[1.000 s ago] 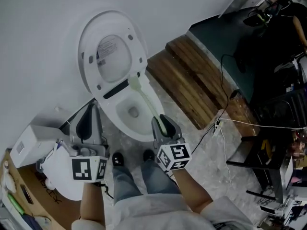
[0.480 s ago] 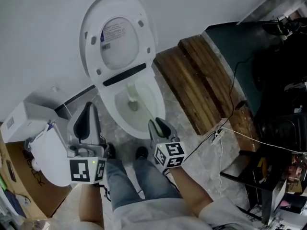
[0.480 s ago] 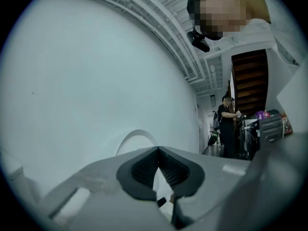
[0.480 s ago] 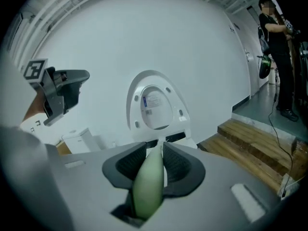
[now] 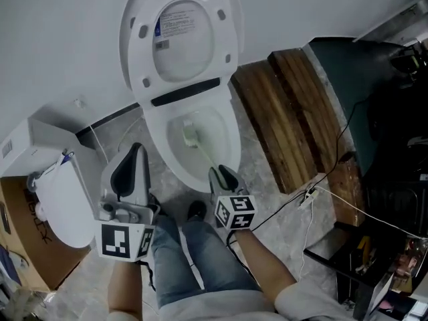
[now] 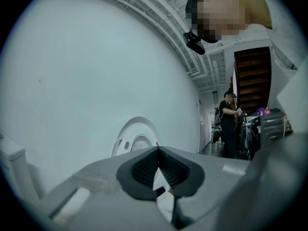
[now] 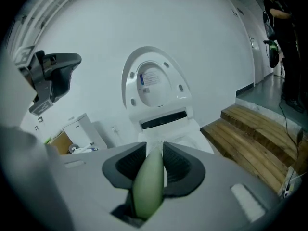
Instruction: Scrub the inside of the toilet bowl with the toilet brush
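Toilet brush (image 5: 192,138) now deeper in toilet bowl (image 5: 155,154); right gripper (image 5: 221,172) clamps its light, stiff handle (image 7: 148,184); left gripper (image 5: 136,154) closed, empty.

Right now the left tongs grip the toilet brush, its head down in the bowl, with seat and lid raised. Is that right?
No. The right tongs grip the toilet brush, as the right gripper view shows; the left tongs are shut on nothing. The rest holds: head in the bowl, seat and lid raised.
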The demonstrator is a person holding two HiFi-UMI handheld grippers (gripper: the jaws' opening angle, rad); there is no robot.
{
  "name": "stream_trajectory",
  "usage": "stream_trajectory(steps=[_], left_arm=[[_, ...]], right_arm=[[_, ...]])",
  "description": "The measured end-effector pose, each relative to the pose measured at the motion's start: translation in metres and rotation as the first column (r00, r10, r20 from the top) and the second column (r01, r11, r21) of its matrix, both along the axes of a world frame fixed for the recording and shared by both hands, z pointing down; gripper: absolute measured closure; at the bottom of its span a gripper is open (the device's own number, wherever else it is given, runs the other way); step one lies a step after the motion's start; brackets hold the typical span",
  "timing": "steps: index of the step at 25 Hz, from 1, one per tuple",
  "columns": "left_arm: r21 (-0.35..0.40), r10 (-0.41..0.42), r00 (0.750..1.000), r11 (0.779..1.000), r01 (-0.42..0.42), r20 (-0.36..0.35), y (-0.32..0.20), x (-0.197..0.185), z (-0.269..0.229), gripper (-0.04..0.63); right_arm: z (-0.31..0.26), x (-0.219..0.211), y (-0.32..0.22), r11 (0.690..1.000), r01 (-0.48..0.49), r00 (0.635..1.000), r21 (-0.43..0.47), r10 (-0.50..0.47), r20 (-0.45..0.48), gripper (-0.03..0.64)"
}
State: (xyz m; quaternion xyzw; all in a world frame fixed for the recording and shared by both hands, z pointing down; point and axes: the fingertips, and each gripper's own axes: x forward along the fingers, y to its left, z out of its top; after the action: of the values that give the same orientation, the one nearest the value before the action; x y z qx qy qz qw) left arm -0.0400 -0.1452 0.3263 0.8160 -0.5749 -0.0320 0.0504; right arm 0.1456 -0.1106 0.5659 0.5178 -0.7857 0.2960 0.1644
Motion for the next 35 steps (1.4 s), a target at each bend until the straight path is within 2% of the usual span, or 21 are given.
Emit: stream_trajectory(steps=[10, 18, 26, 30, 33, 35], left_arm=[[-0.041, -0.023, 1.000, 0.999, 0.023, 0.002, -0.005, -0.012, 0.059, 0.592], [-0.117, -0.012, 1.000, 0.993, 0.013, 0.008, -0.005, -0.011, 0.095, 0.593], [-0.114, -0.010, 1.000, 0.993, 0.010, 0.001, -0.012, -0.012, 0.111, 0.594], [-0.089, -0.008, 1.000, 0.996, 0.007, -0.015, -0.017, -0.011, 0.113, 0.592], [-0.121, -0.013, 1.000, 0.993, 0.012, -0.008, -0.014, -0.014, 0.124, 0.594], [-0.117, -0.014, 1.000, 0.993, 0.012, -0.015, -0.013, -0.016, 0.124, 0.593]], right_arm=[[0.071, -0.014, -0.021, 0.998, 0.032, 0.999, -0.049, -0.033, -0.029, 0.508], [0.110, -0.024, -0.038, 0.996, 0.044, 0.997, -0.075, -0.048, -0.052, 0.508], [0.133, -0.036, -0.056, 0.996, 0.056, 0.996, -0.068, -0.060, -0.064, 0.508], [0.141, -0.039, -0.062, 0.997, 0.050, 0.997, -0.066, -0.054, -0.061, 0.508], [0.147, -0.042, -0.065, 0.997, 0.043, 0.996, -0.067, -0.048, -0.069, 0.508], [0.151, -0.043, -0.064, 0.996, 0.044, 0.996, -0.077, -0.050, -0.076, 0.509]])
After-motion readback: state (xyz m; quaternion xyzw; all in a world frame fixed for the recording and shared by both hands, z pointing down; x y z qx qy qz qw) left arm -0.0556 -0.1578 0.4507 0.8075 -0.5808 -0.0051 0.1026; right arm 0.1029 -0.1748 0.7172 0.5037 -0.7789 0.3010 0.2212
